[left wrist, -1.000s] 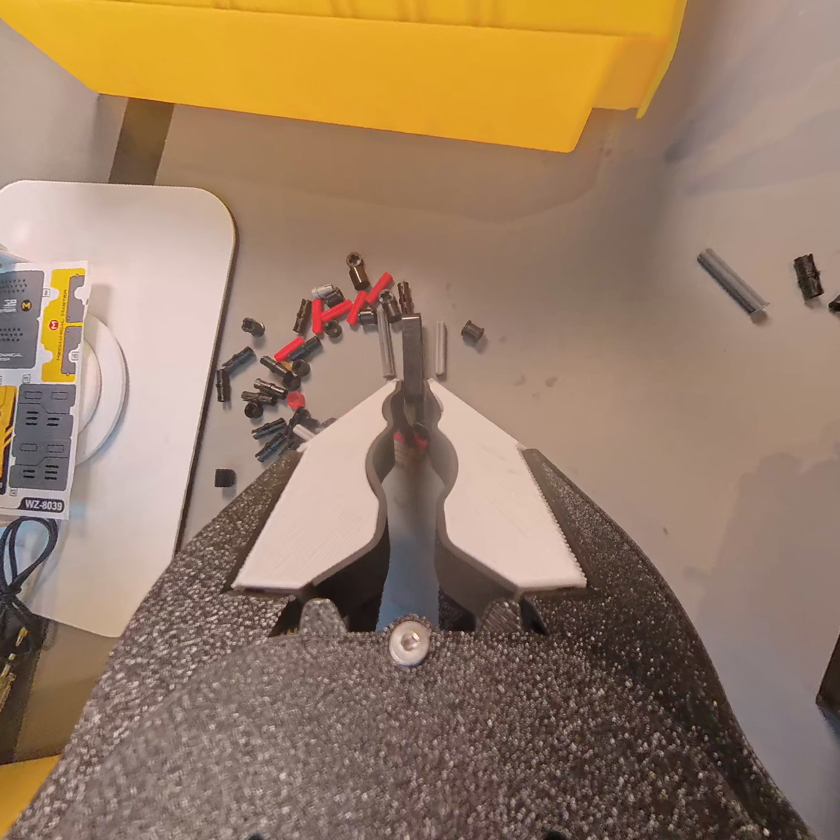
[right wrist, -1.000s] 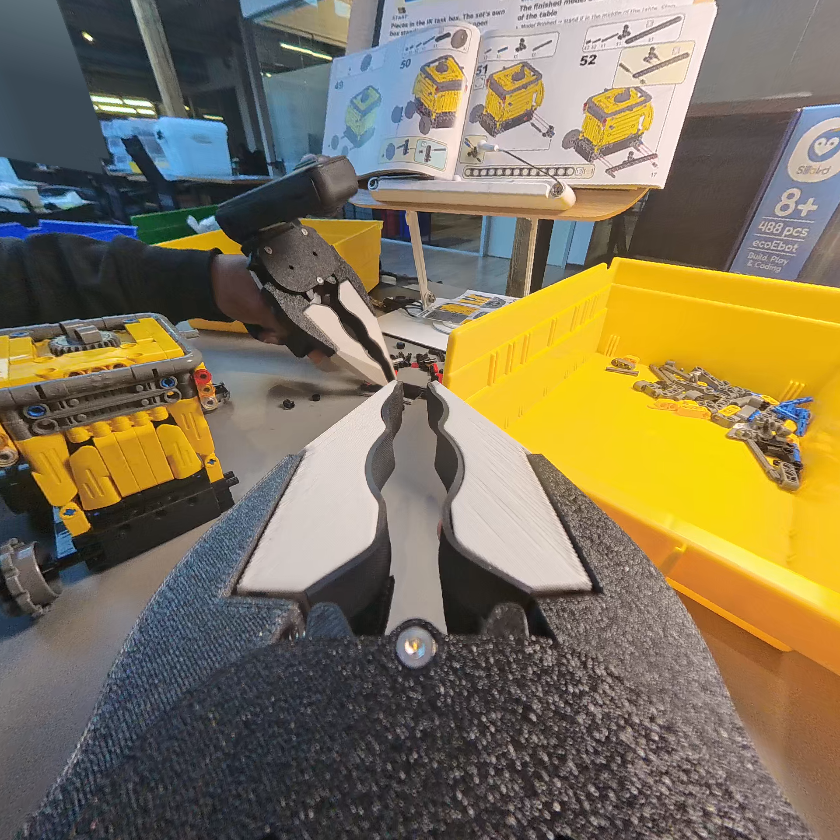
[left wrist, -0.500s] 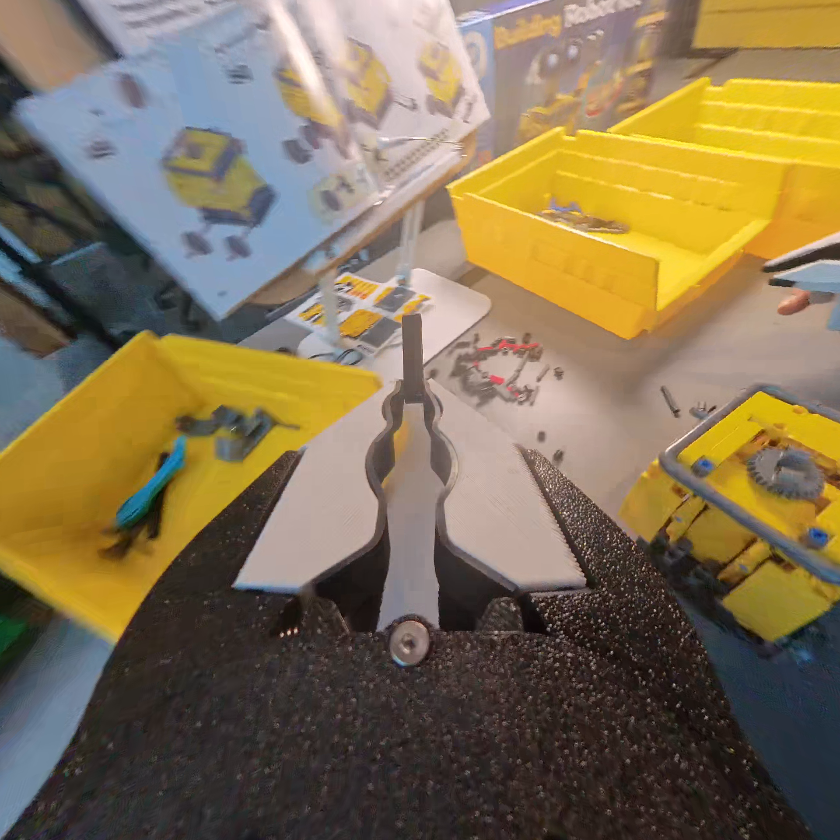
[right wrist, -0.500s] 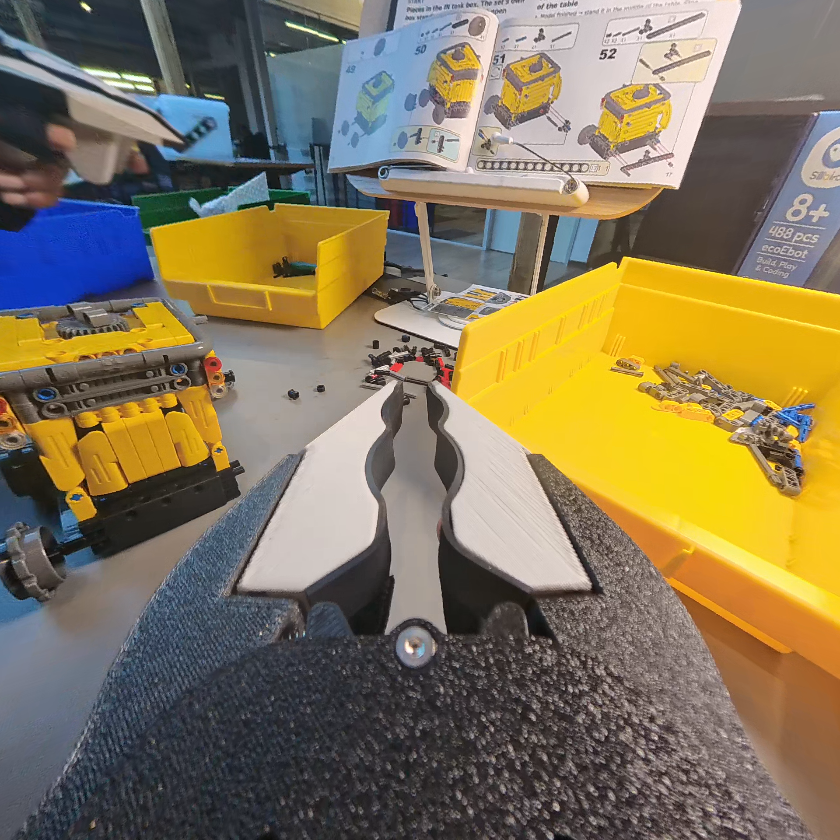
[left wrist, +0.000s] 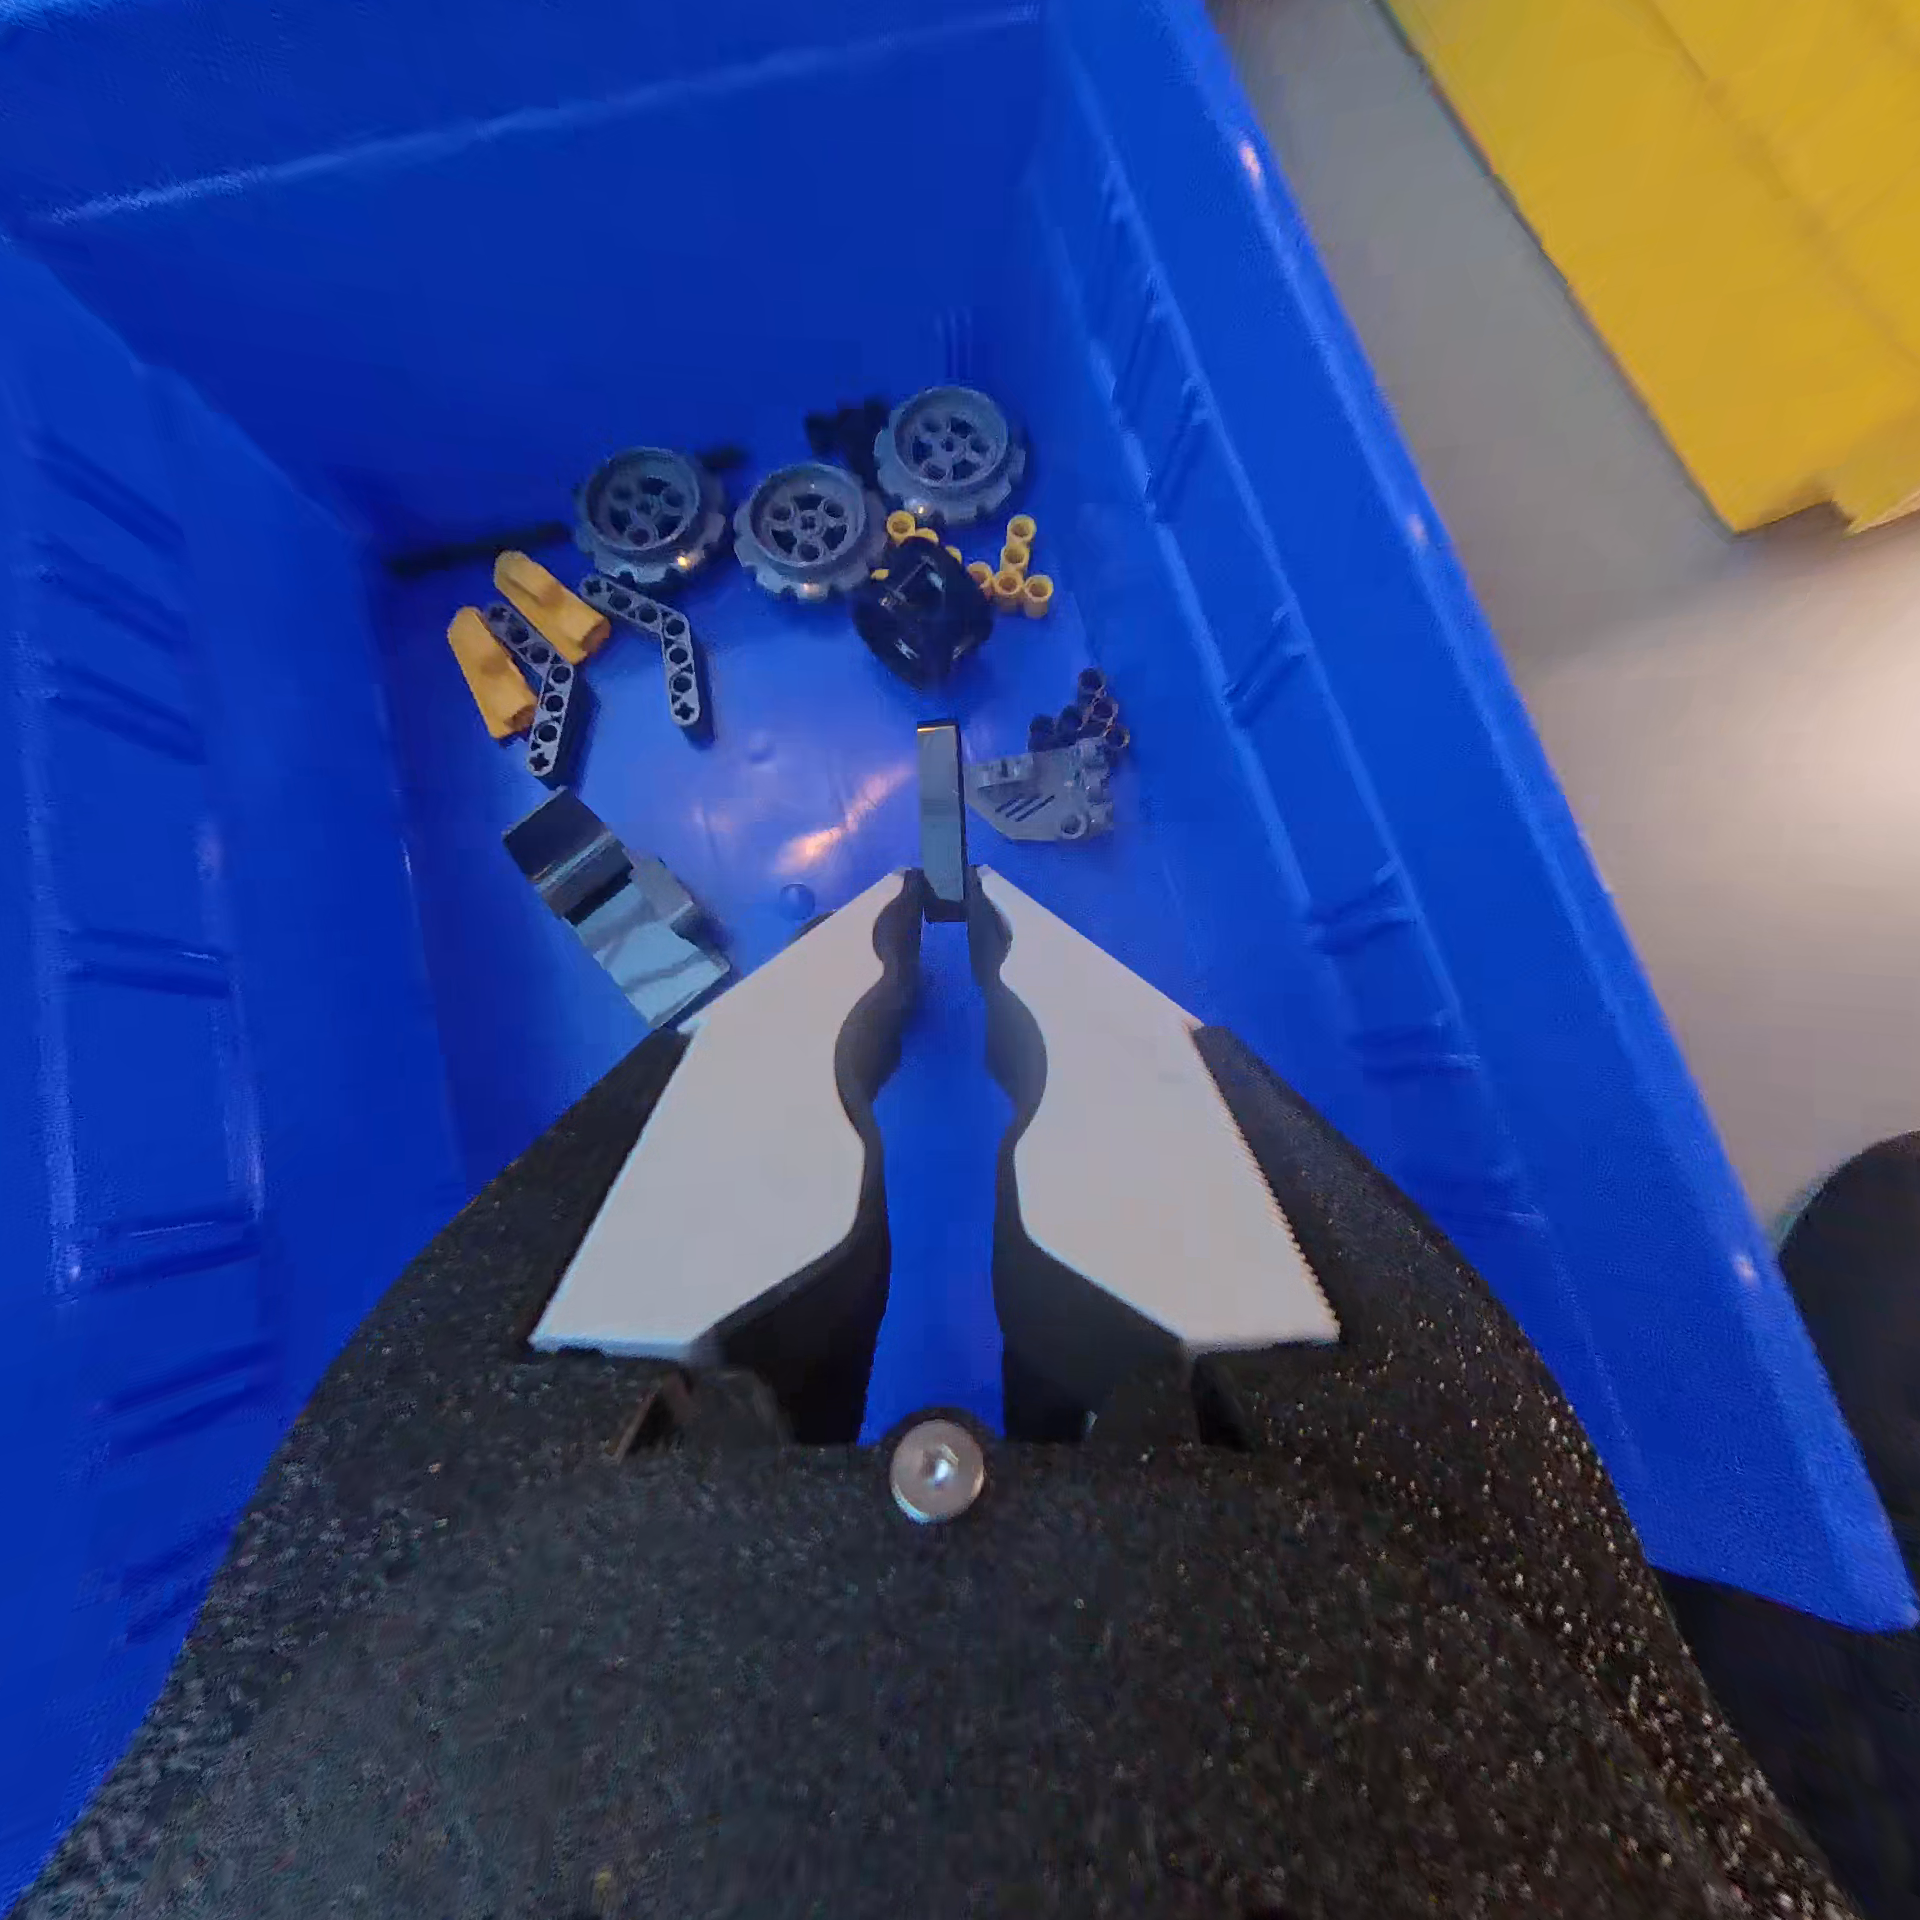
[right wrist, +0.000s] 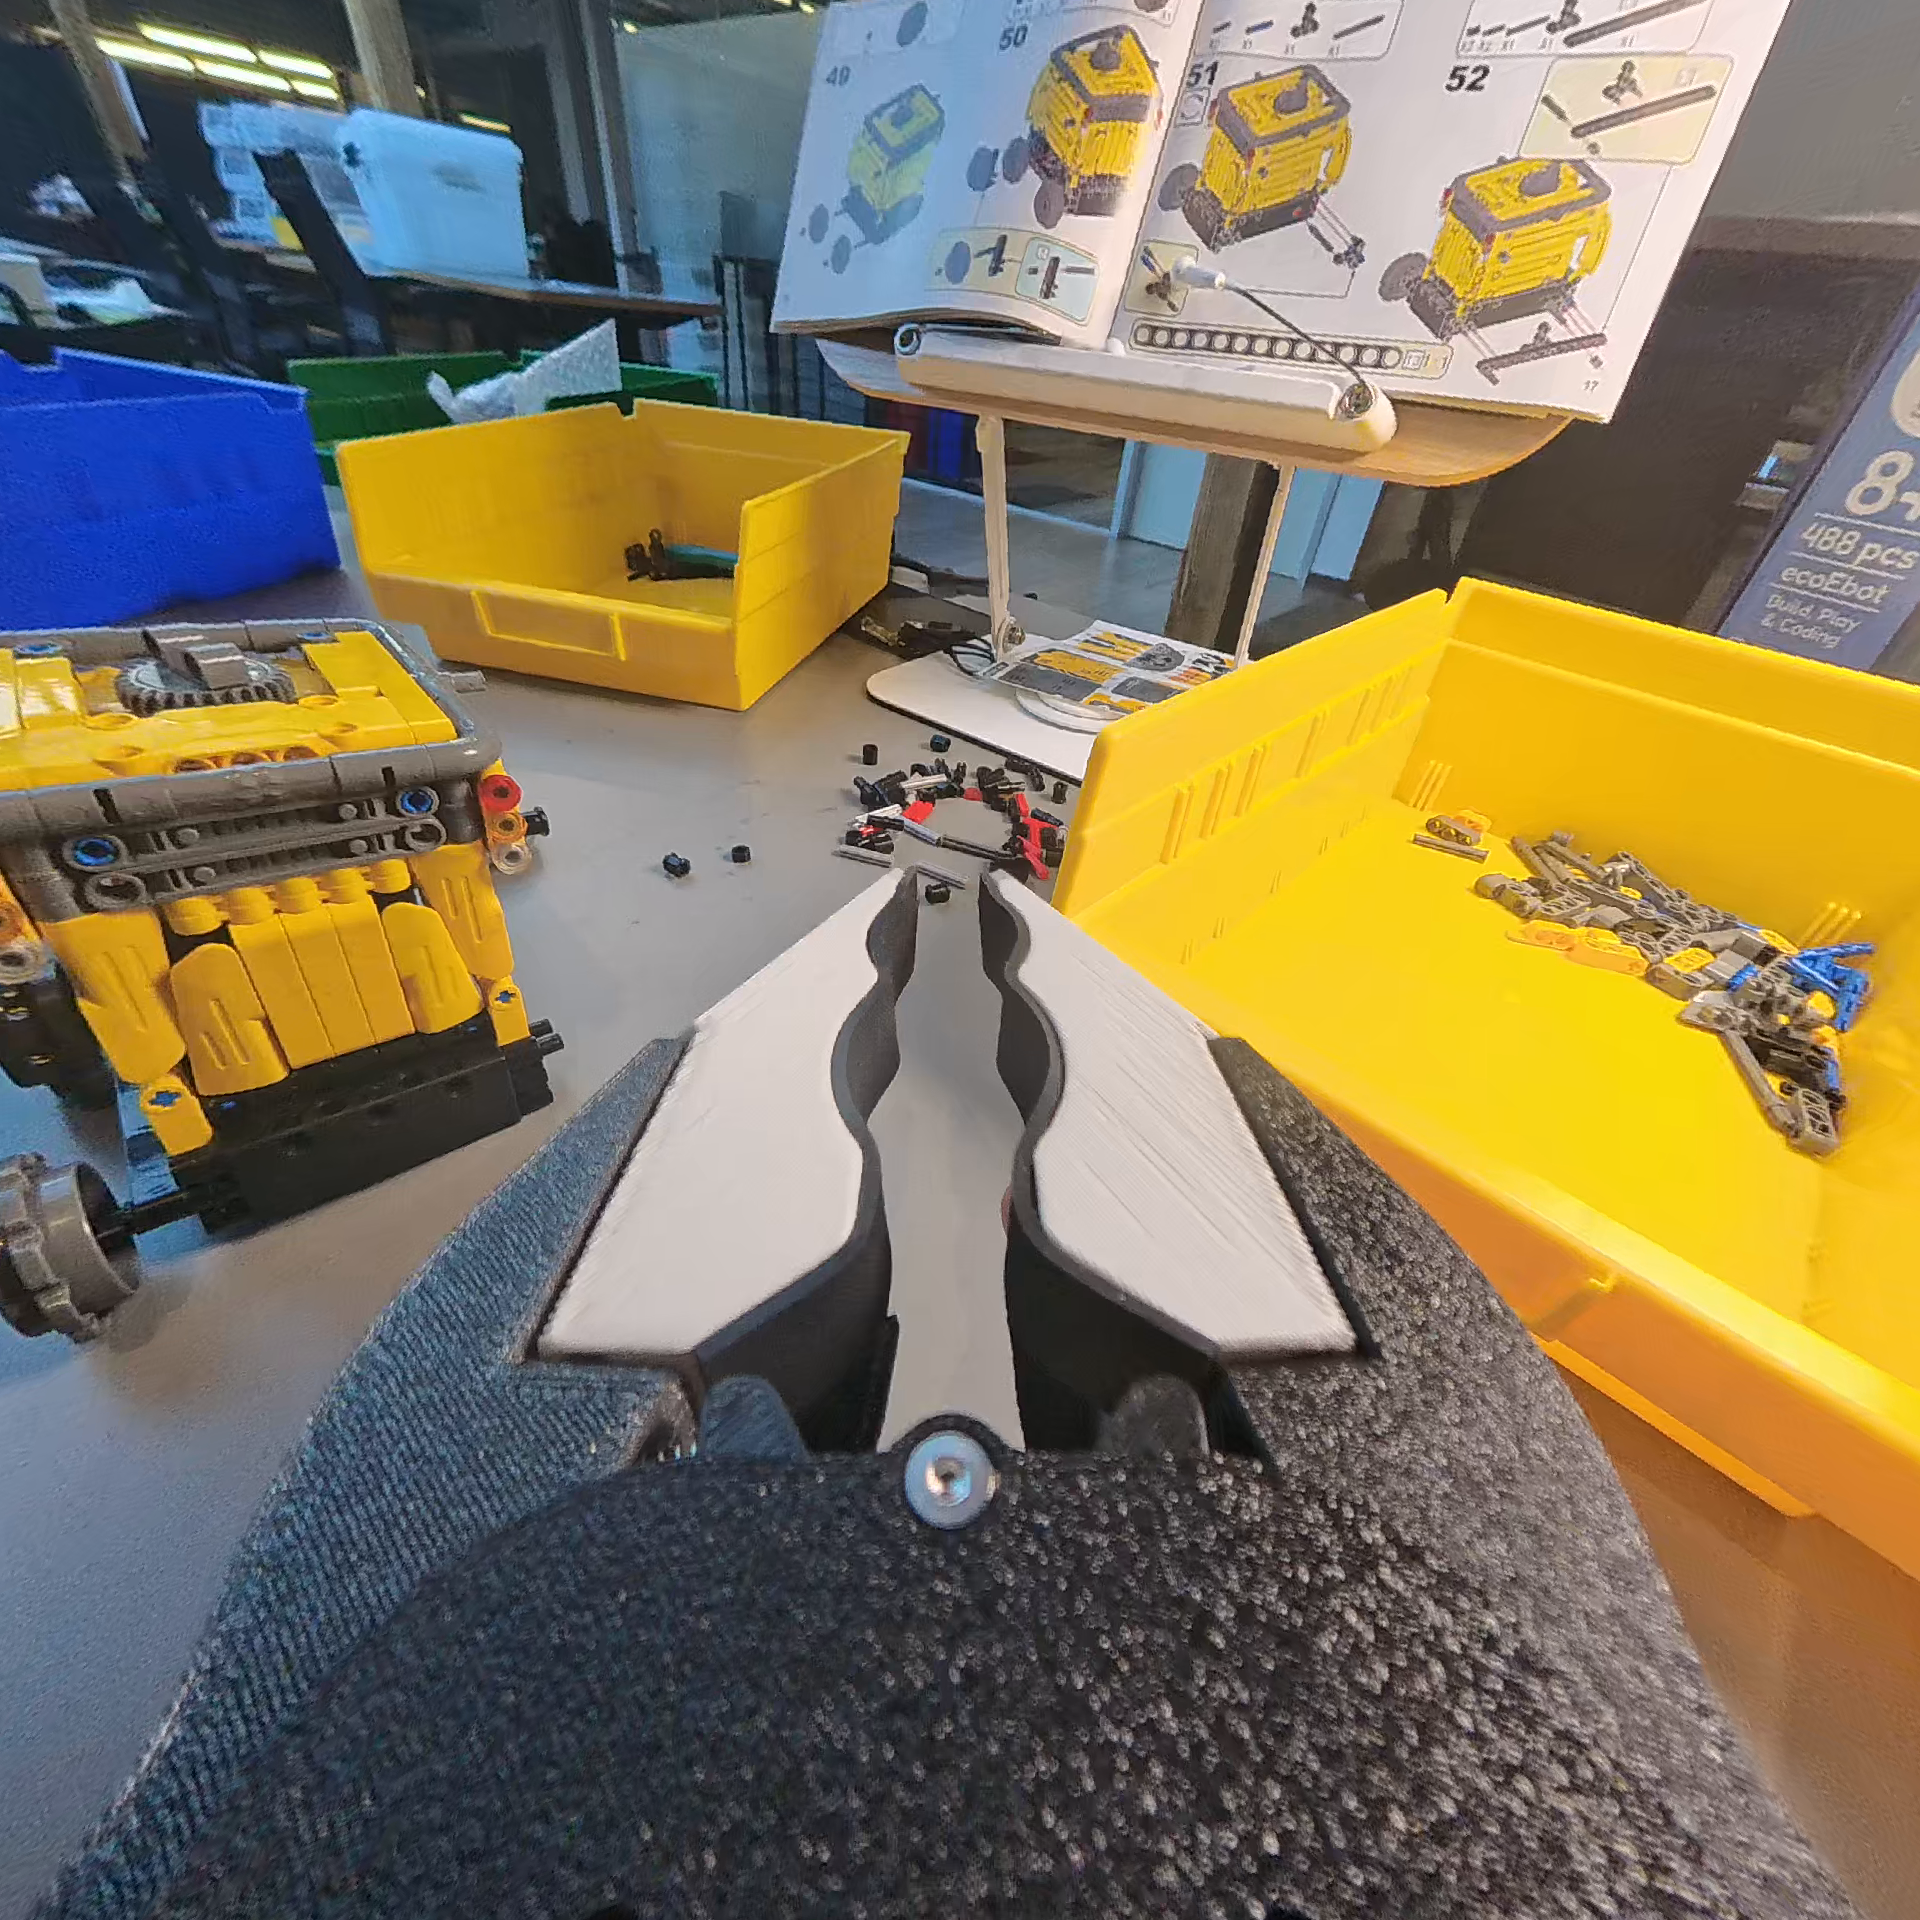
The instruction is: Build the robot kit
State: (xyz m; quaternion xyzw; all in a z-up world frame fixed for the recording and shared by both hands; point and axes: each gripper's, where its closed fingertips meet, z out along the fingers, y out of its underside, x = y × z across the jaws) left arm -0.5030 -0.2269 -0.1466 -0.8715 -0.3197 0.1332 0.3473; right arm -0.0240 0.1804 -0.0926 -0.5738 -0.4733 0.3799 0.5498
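My left gripper (left wrist: 943, 902) is shut on a short black axle rod (left wrist: 940, 805) that sticks out past the fingertips. It hangs over the inside of a blue bin (left wrist: 312, 395), which holds three grey wheels (left wrist: 802, 530), bent grey beams (left wrist: 655, 649), orange pieces (left wrist: 488, 675), a black block (left wrist: 920, 615) and a shiny grey block (left wrist: 613, 914). My right gripper (right wrist: 948, 883) is slightly open and empty, low over the grey table, pointing at a scatter of black and red pins (right wrist: 956, 805). A yellow brick-built vehicle body (right wrist: 239, 883) stands to its left.
A yellow bin (right wrist: 1299, 1039) with grey and blue beams lies right of the right gripper. A smaller yellow bin (right wrist: 540, 623) and the blue bin (right wrist: 156, 499) stand at the back left. An open instruction booklet (right wrist: 1247, 177) rests on a white stand behind the pins.
My left gripper lifted the black rod from the pin scatter, swung left past the booklet and yellow bin, and now hangs over the blue bin. The right gripper has barely moved.
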